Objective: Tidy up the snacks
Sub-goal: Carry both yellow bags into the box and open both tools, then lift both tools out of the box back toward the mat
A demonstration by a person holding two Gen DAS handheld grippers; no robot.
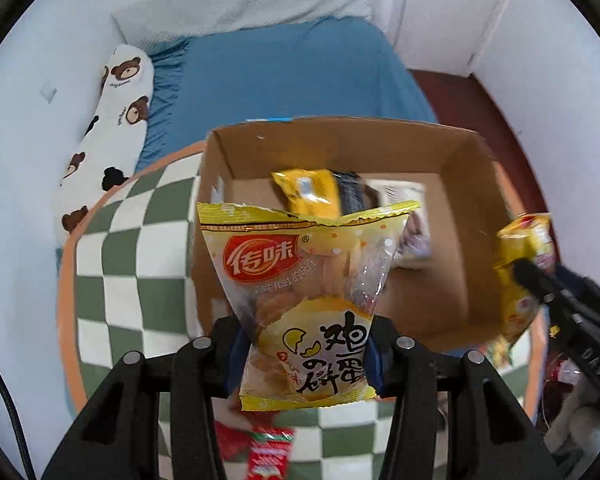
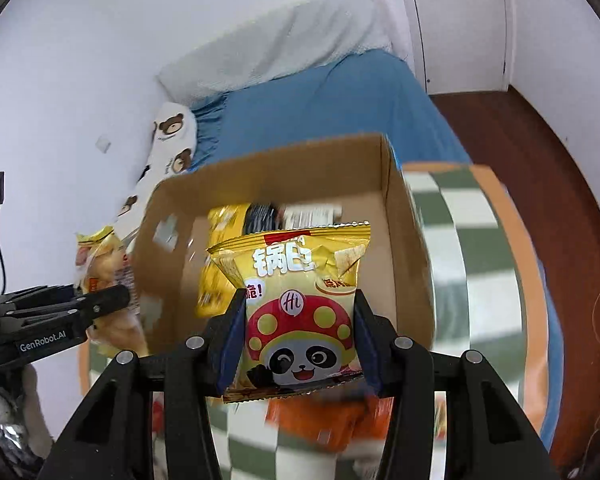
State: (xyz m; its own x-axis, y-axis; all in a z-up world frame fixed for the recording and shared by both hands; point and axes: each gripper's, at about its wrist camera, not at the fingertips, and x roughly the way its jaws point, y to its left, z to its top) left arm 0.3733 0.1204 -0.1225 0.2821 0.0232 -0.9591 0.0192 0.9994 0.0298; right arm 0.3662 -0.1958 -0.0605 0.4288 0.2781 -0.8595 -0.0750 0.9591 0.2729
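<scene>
My left gripper (image 1: pixel 304 354) is shut on a yellow egg-cracker bag (image 1: pixel 300 280) and holds it upright in front of the open cardboard box (image 1: pixel 456 160). My right gripper (image 2: pixel 296 344) is shut on a yellow panda snack bag (image 2: pixel 300 300), held over the near edge of the same box (image 2: pixel 392 200). Inside the box lie a yellow packet (image 1: pixel 306 192), a dark packet (image 1: pixel 350 192) and a white packet (image 1: pixel 400 196). The right gripper with its bag (image 1: pixel 524 264) shows at the right of the left wrist view. The left gripper with its bag (image 2: pixel 100 264) shows at the left of the right wrist view.
The box stands on a round green-and-white checkered table (image 1: pixel 140 240) with an orange rim. A red packet (image 1: pixel 268 452) and an orange packet (image 2: pixel 332 420) lie on the table near me. Behind are a blue bed (image 1: pixel 292 76), a bear-print pillow (image 1: pixel 112 120) and a white door (image 2: pixel 460 20).
</scene>
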